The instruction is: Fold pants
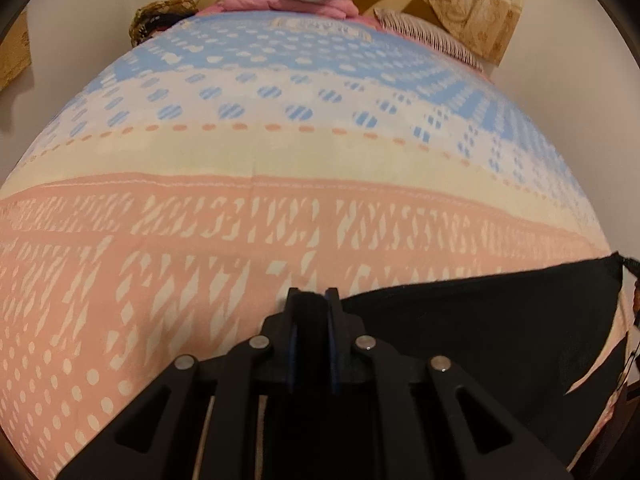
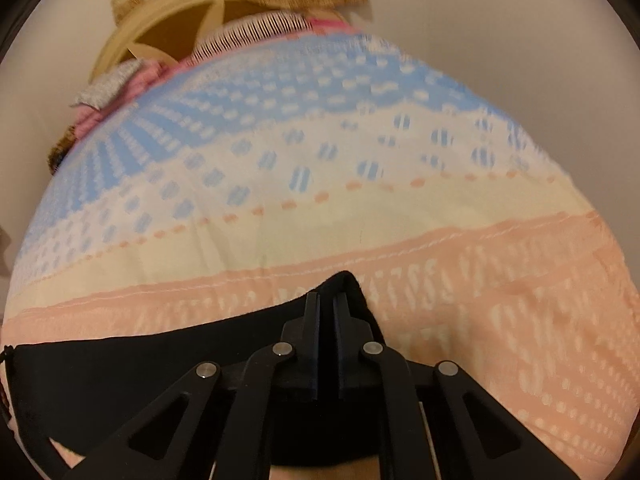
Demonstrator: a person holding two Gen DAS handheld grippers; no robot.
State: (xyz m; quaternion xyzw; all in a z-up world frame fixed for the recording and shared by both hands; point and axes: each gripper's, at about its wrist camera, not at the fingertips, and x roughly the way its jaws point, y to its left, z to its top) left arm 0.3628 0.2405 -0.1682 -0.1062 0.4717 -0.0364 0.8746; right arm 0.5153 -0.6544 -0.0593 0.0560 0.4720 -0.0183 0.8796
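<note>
Black pants (image 1: 480,320) lie across bed's (image 1: 280,160) near edge. Left gripper (image 1: 314,300) pinches one end of pants; right gripper (image 2: 326,304) pressed together on other end's corner.

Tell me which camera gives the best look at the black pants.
The left wrist view: the black pants spread wide beside the left gripper, with their top edge clear. In the right wrist view, the right gripper covers much of the pants, its jaws shut on a peaked corner.

black pants (image 1: 480,320) cut off at frame edge, far pillows (image 2: 120,84) blurred (right wrist view)
</note>
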